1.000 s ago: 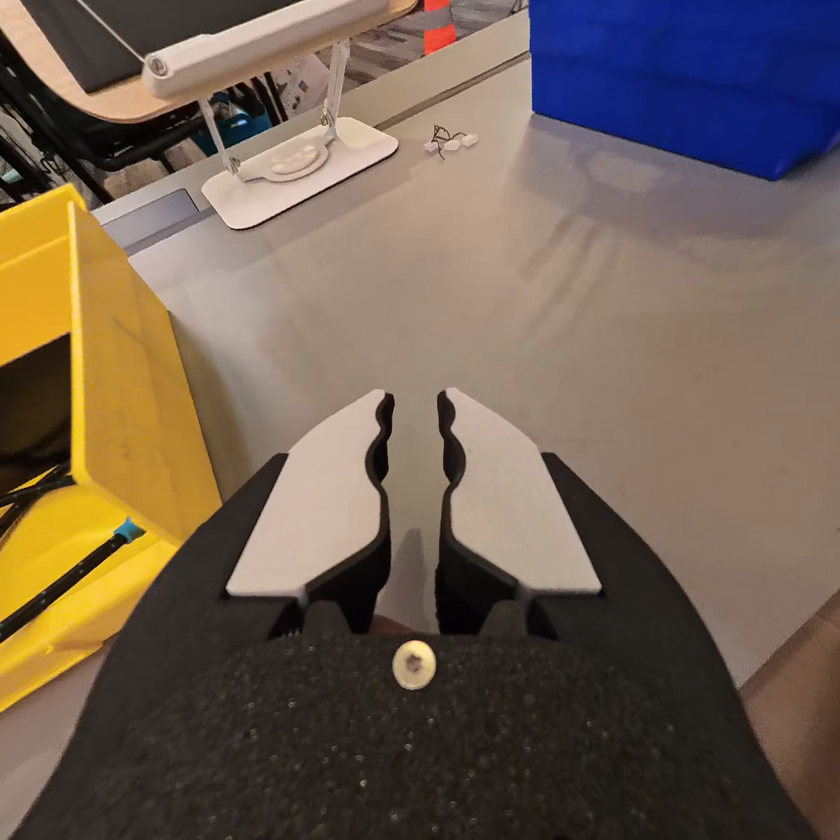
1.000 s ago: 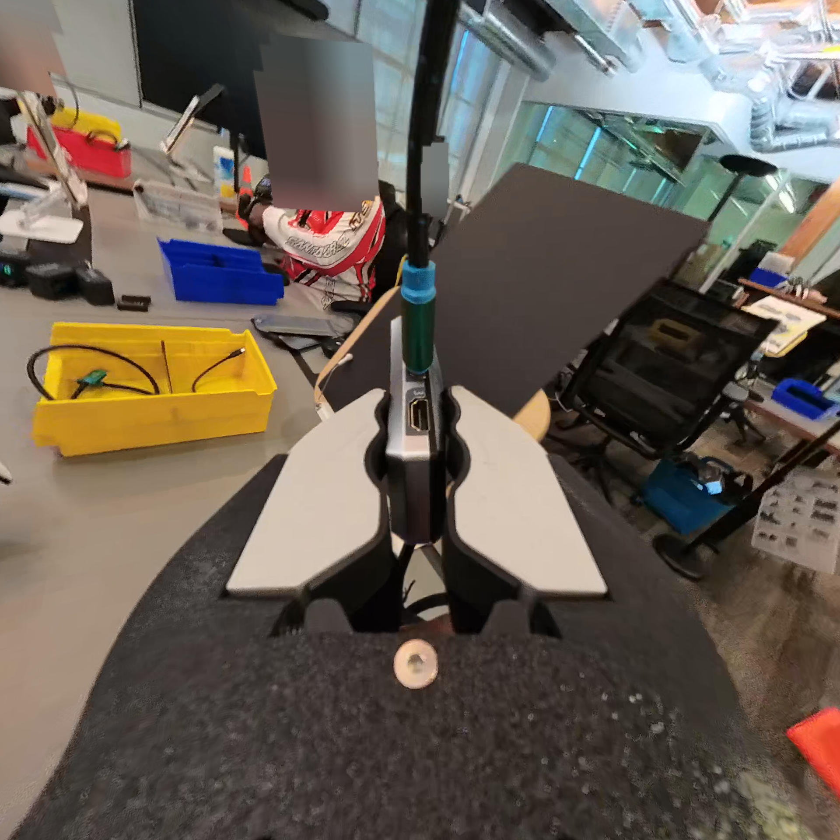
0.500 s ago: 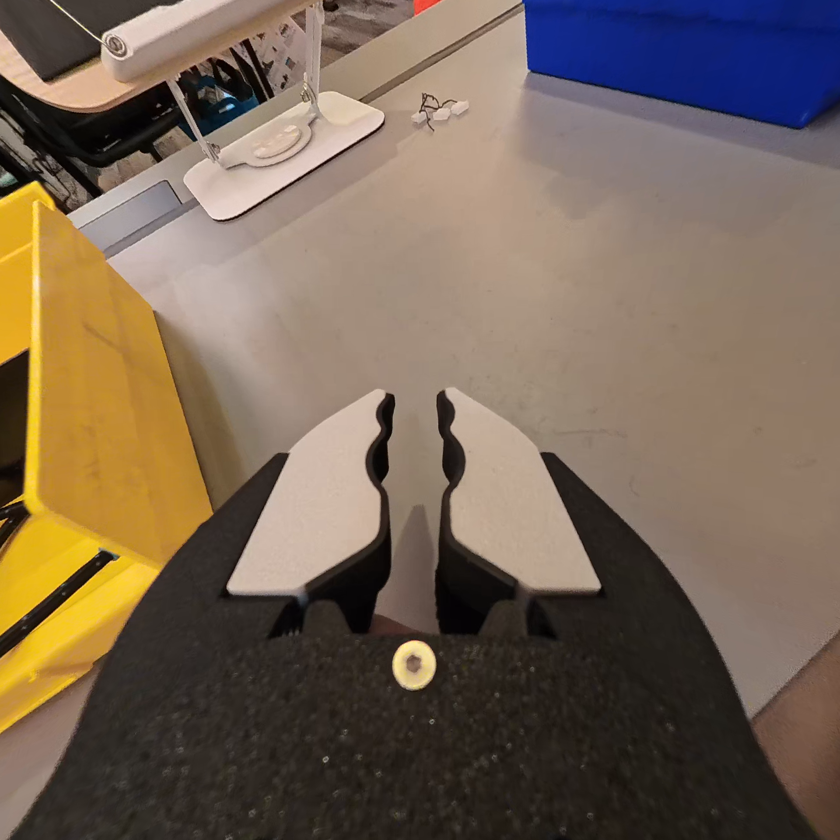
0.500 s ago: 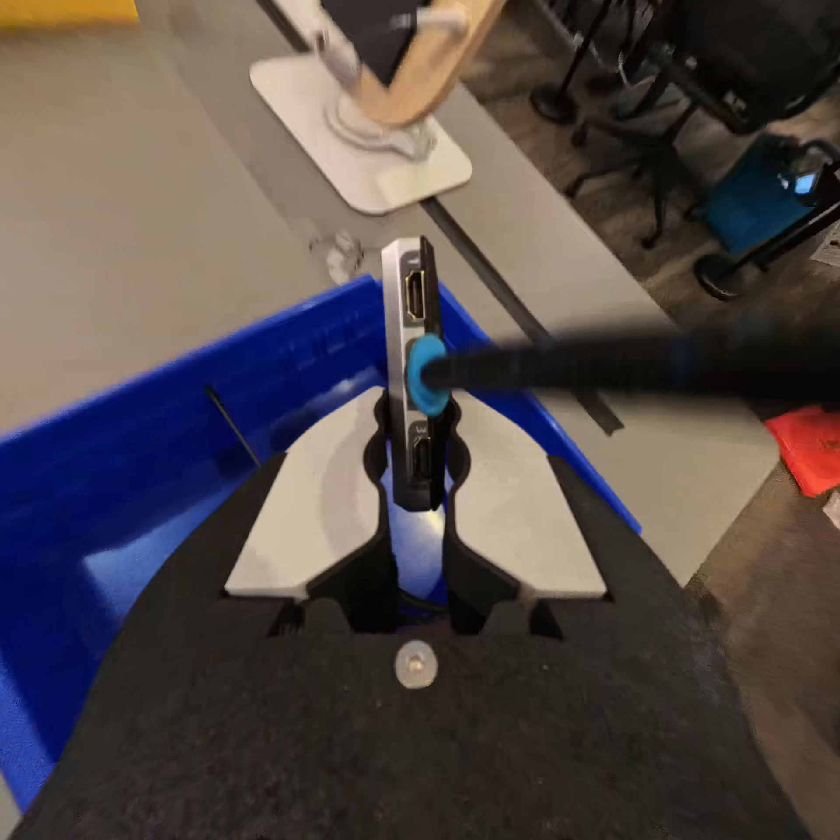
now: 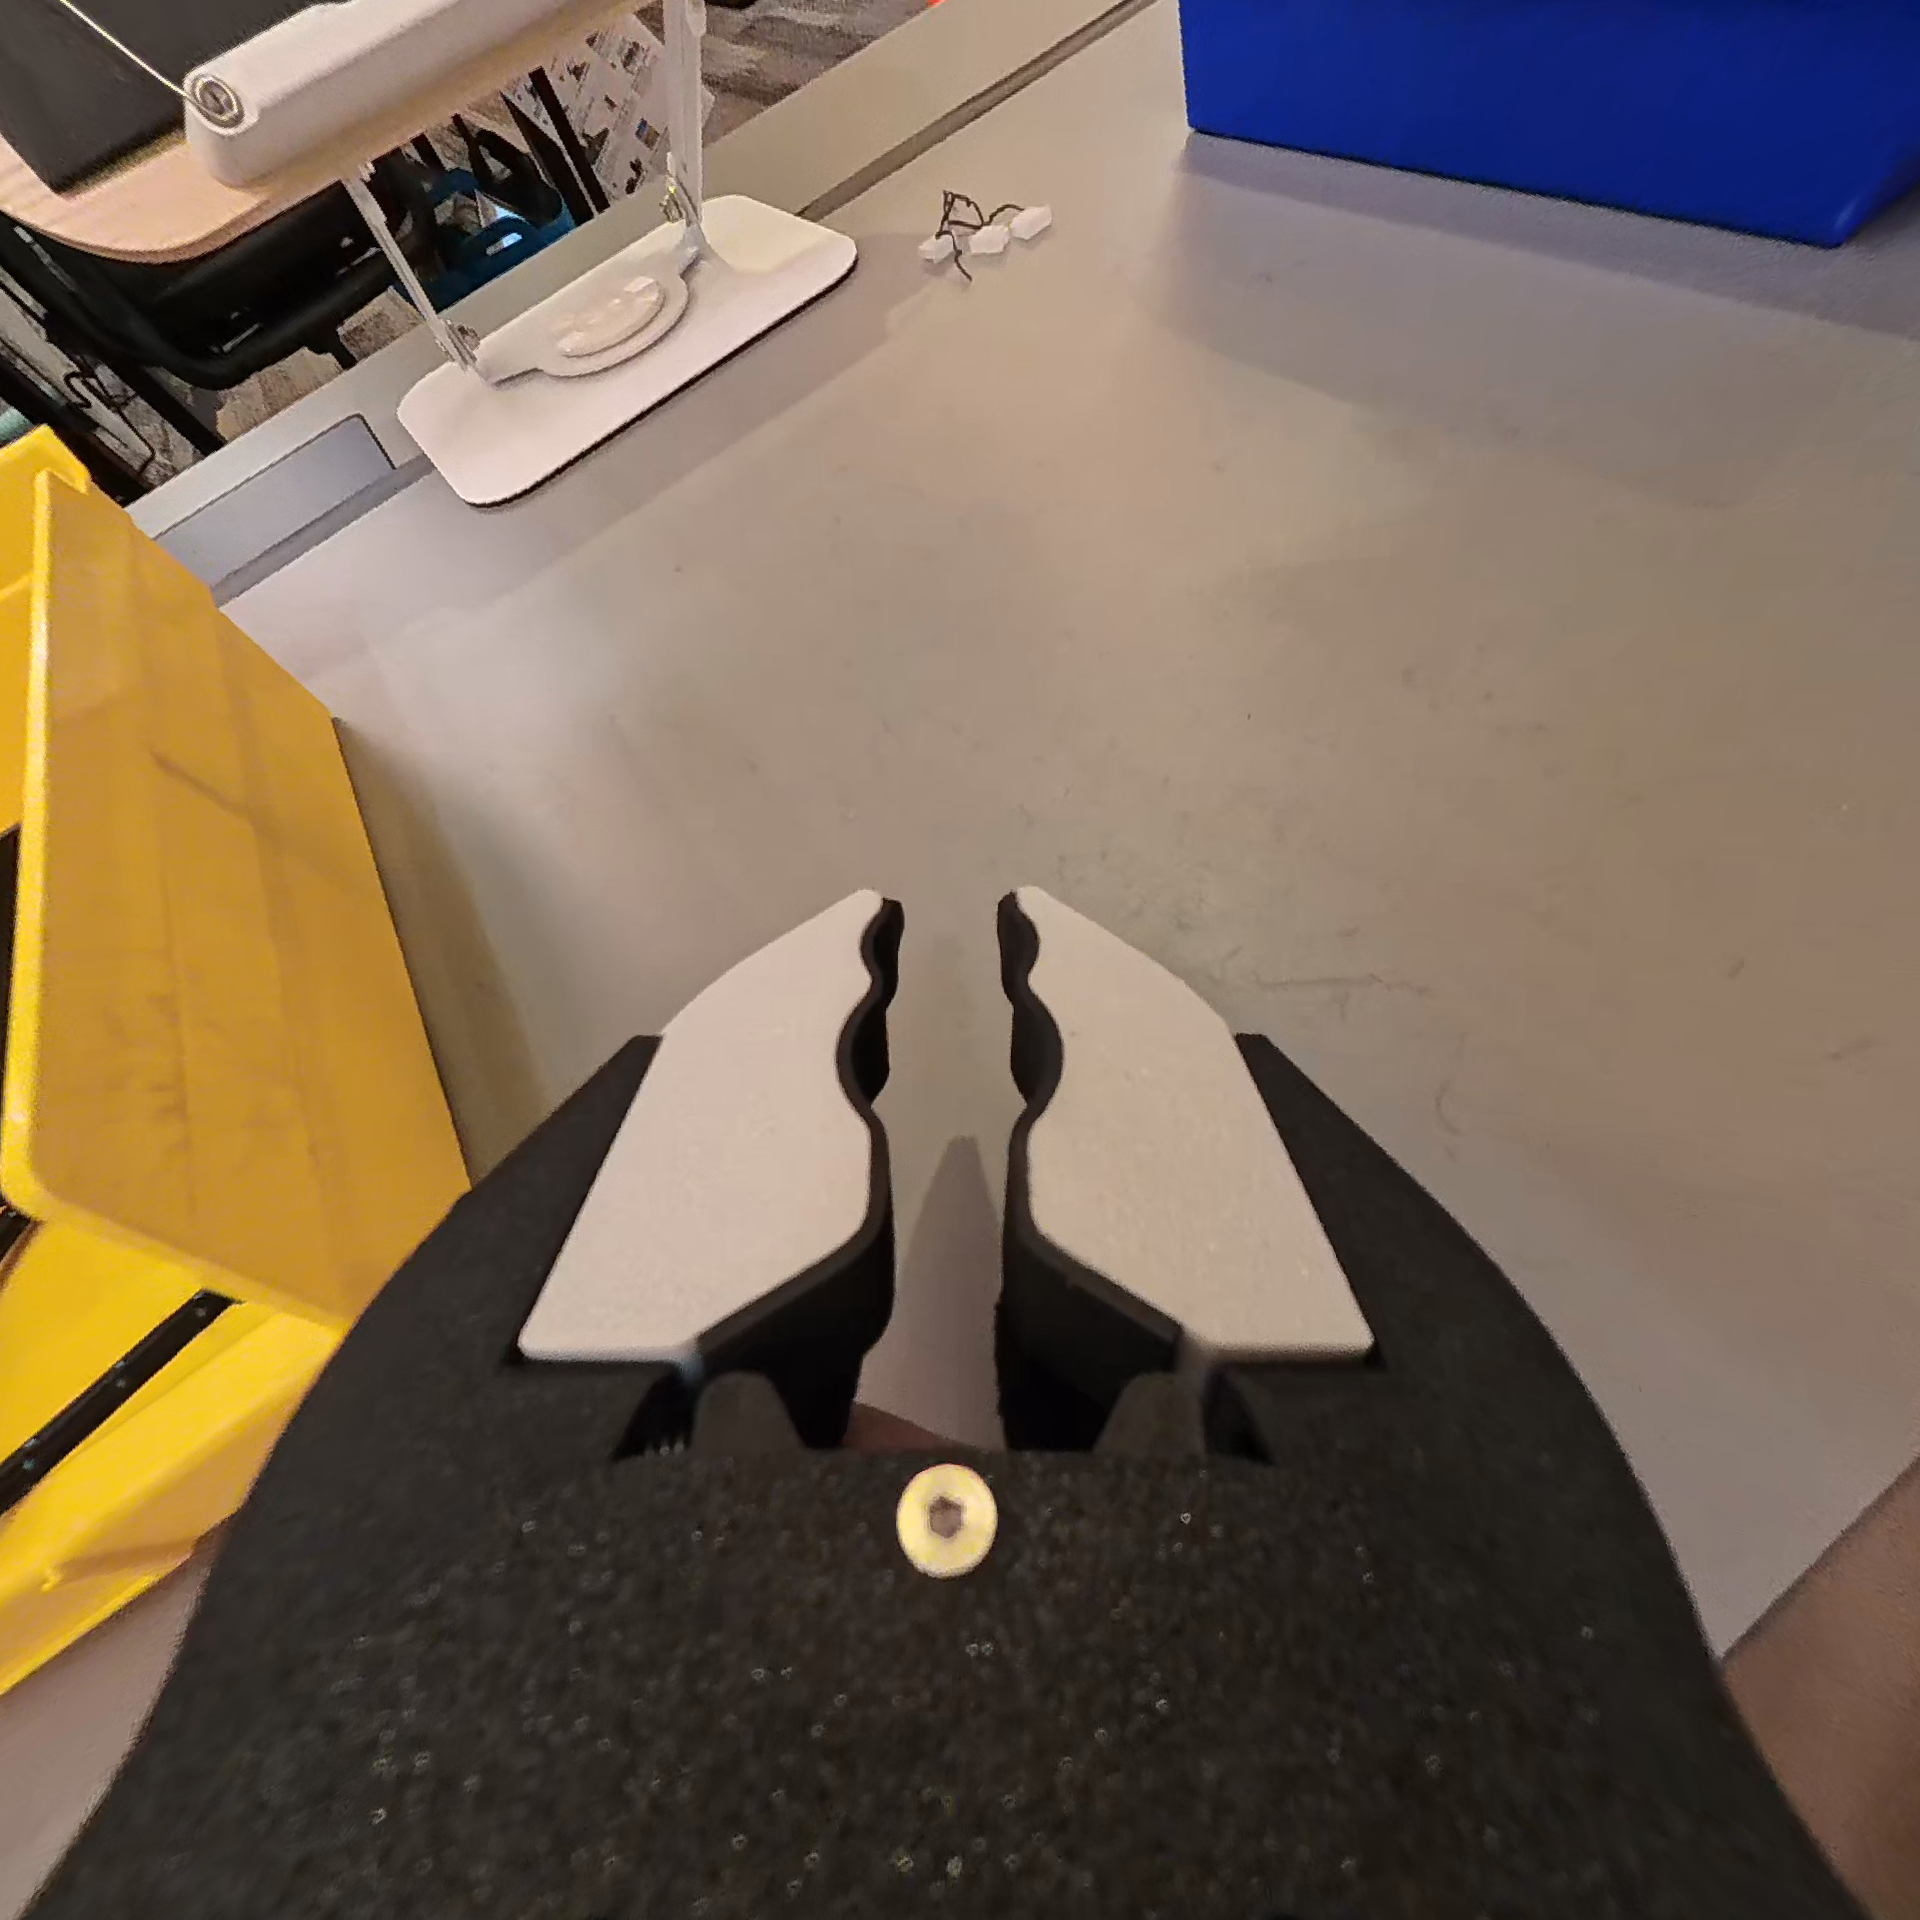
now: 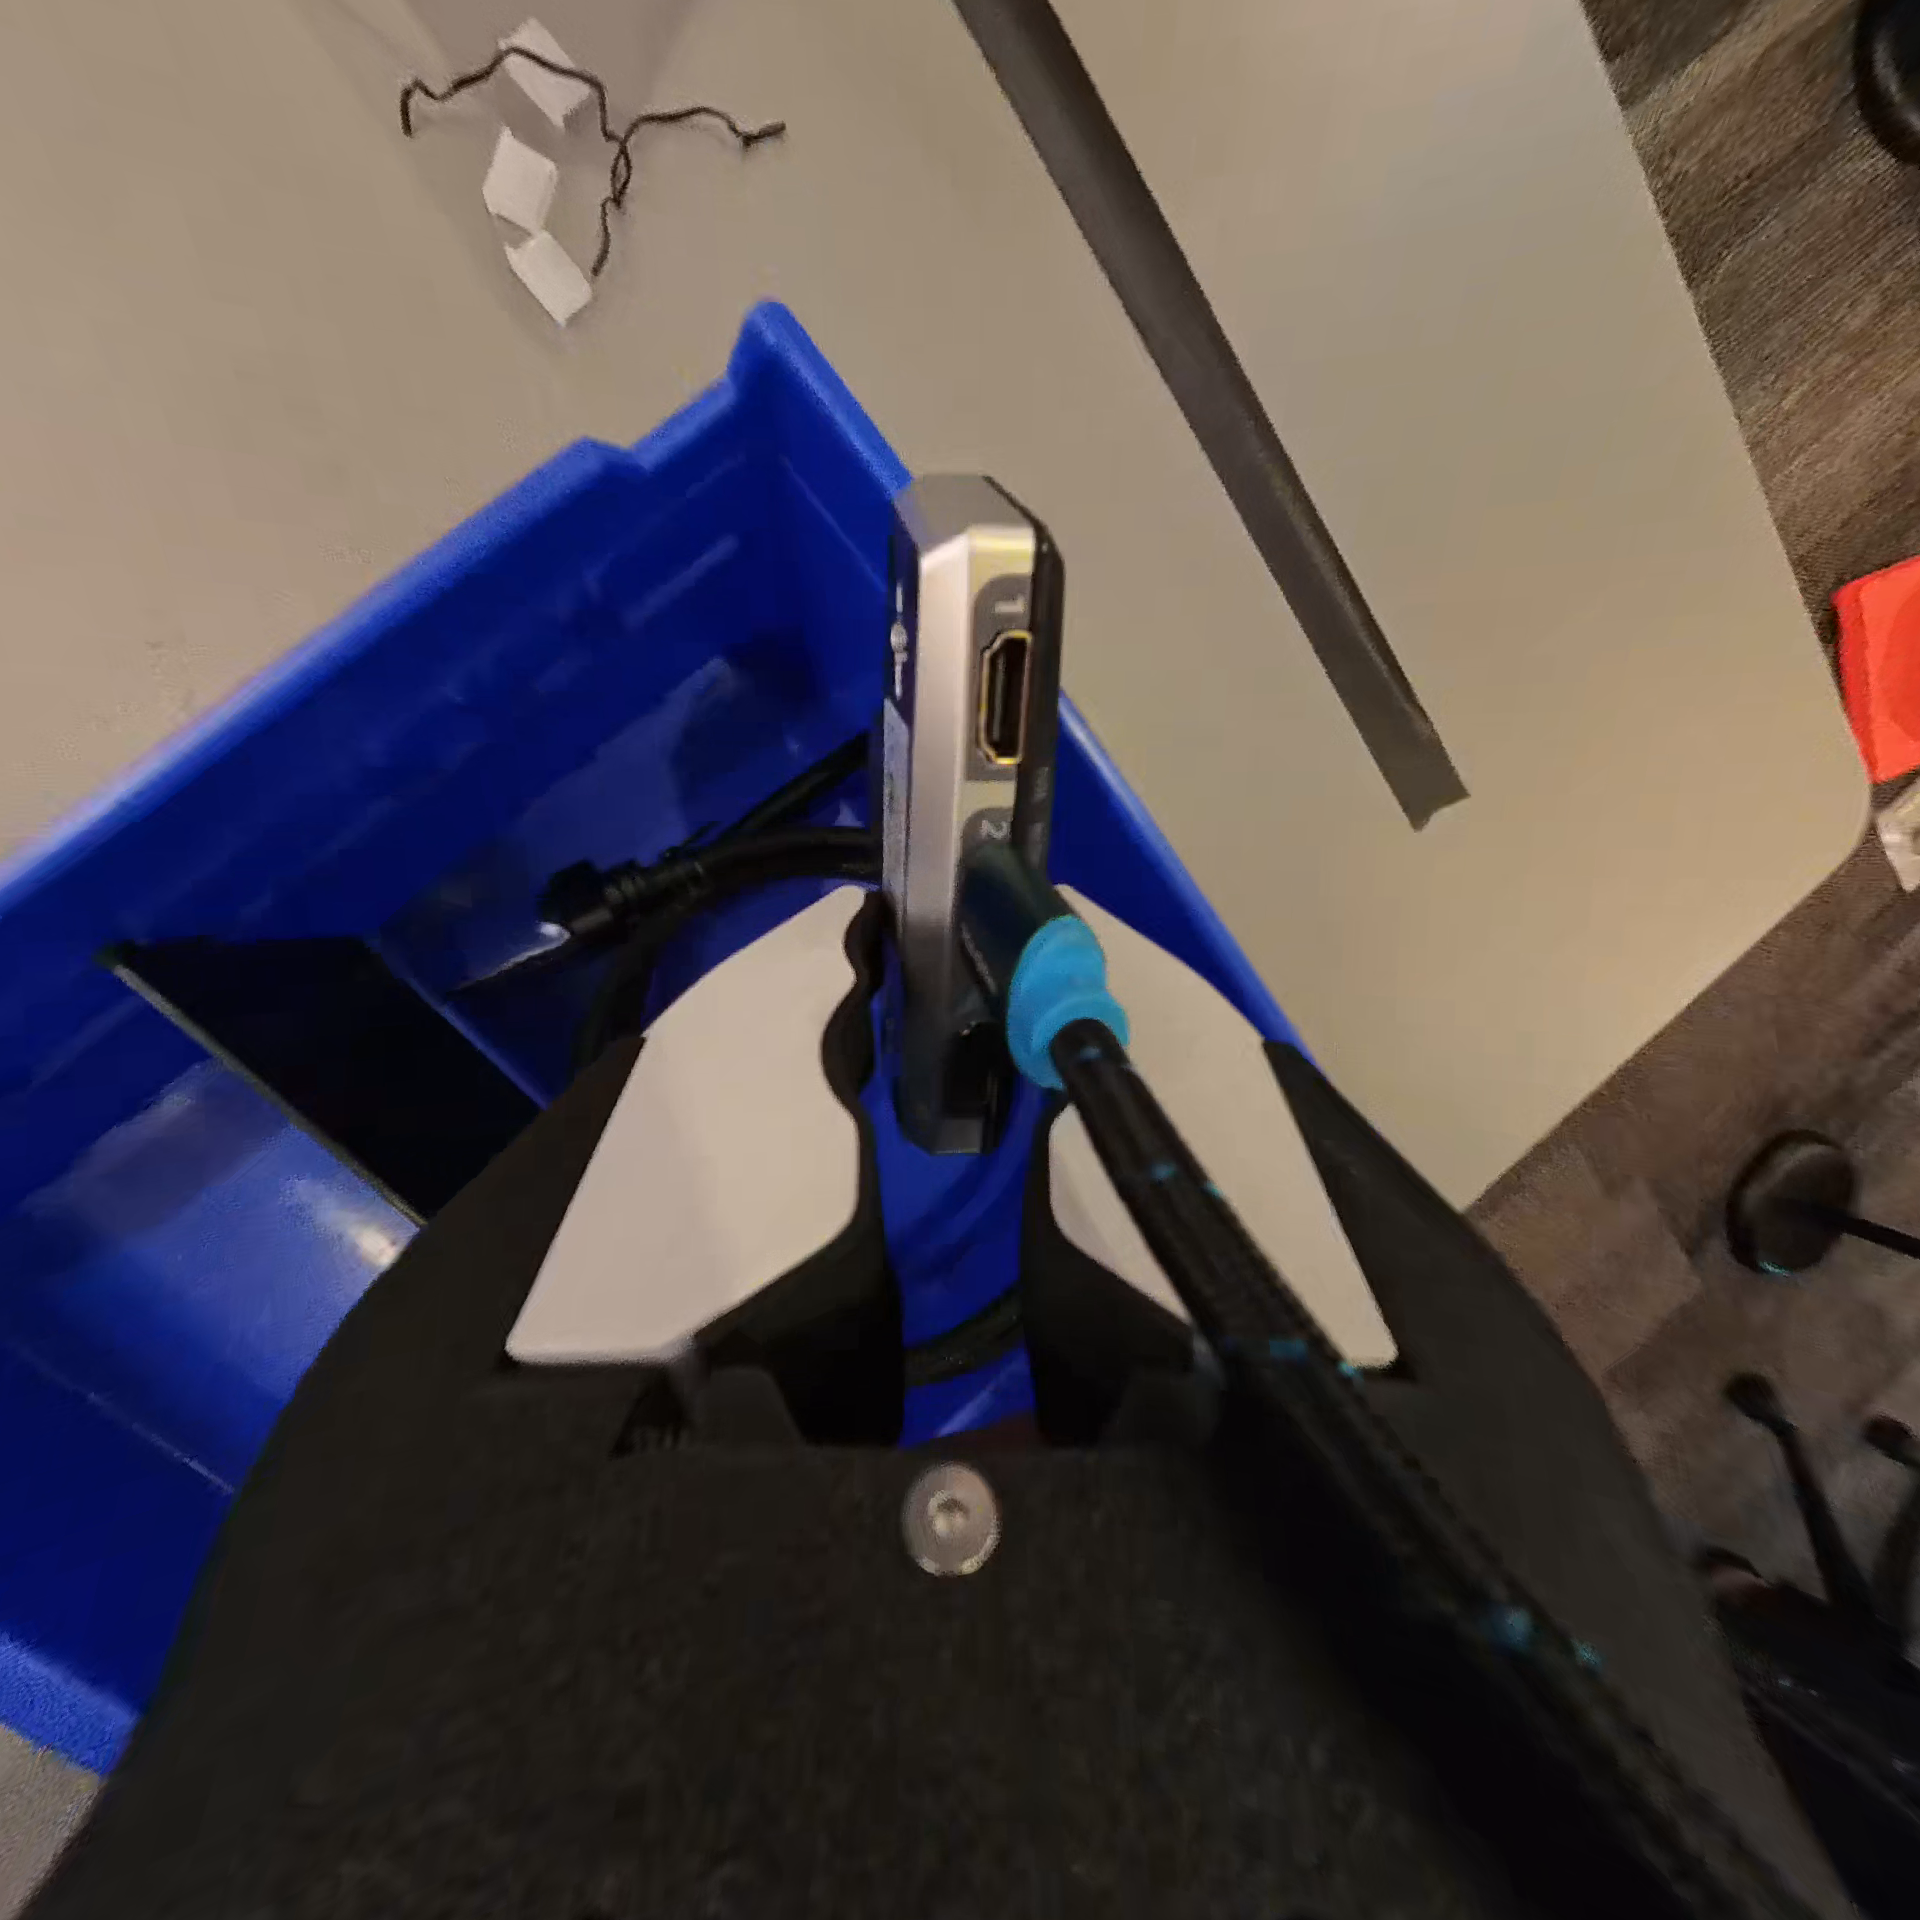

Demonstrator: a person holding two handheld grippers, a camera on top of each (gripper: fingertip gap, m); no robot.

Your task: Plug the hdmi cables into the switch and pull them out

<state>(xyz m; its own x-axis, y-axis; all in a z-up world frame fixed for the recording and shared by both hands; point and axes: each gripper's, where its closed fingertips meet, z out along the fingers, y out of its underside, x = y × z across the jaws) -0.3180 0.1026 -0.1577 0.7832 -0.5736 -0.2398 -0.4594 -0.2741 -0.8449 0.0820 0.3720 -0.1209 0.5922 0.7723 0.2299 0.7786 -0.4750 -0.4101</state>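
In the right wrist view, my right gripper [image 6: 956,935] is shut on a grey HDMI switch [image 6: 935,810] and holds it on edge over the blue bin [image 6: 416,748]. A black braided HDMI cable with a blue collar [image 6: 1065,987] is plugged into the switch's middle port and trails down right over my right finger. The top port [image 6: 1003,696] is empty. A second black cable [image 6: 707,868] lies inside the bin behind the switch. My left gripper [image 5: 951,914] is slightly open and empty, low over the bare grey table [image 5: 1351,727].
A yellow bin [image 5: 156,935] with black cables stands close on the left gripper's left. A white stand base [image 5: 623,343] and small white connectors [image 5: 982,234] lie farther off, with the blue bin [image 5: 1558,104] at back right. The table's edge [image 6: 1558,1091] runs just right of the bin. My hands' fingertips stand some 50 cm from each other.
My right gripper has swung down from facing the room to hover over the blue bin, with the switch and the plugged cable still in it. The left gripper has barely drifted.
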